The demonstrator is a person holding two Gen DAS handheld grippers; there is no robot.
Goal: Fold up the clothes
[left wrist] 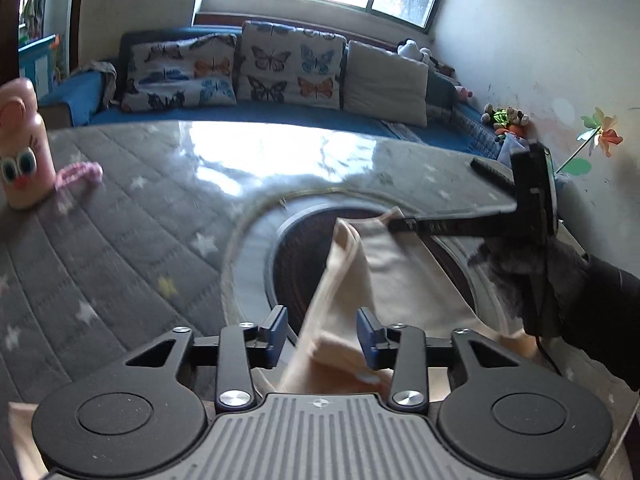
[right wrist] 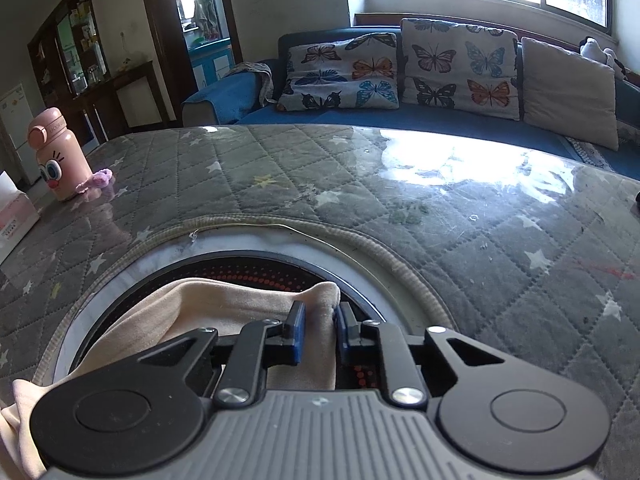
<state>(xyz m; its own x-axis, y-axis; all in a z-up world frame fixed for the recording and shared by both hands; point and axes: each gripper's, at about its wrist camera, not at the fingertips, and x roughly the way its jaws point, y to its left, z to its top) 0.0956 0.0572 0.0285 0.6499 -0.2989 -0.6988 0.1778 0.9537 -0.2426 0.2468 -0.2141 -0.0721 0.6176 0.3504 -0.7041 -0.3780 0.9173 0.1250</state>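
From the left wrist camera, the left hand-held gripper [left wrist: 322, 334] has its blue-padded jaws spread, with a fold of the cream-coloured soft cloth garment [left wrist: 372, 268] passing between them; the pads do not visibly press it. The garment is stretched up off the tabletop [left wrist: 132, 232], which is covered with a grey quilted mat with white stars under a glossy clear sheet. The cloth hangs over a round dark inset plate [left wrist: 300, 256] with a pale ring around it. To the right, the right hand-held gripper [left wrist: 394, 225] pinches the garment's far corner; a dark-gloved hand [left wrist: 532, 280] carries it. A pink cartoon-faced bottle [left wrist: 24, 148] stands at the left edge with a pink knitted strap [left wrist: 80, 174] beside it.

From the right wrist camera, the right hand-held gripper [right wrist: 320, 330] is closed on a bunched edge of the cream garment [right wrist: 224, 312], its blue pads pressing the cloth from both sides. The rest of the garment trails left and down over the dark inset plate [right wrist: 256, 270]. The pink bottle [right wrist: 58, 158] carries writing on its cap band, too small to read. A pink-and-white tissue box [right wrist: 14, 216] lies at the left edge; its print is illegible. Behind the tabletop [right wrist: 480, 232] a blue sofa [right wrist: 440, 120] holds butterfly-print cushions [right wrist: 460, 68].
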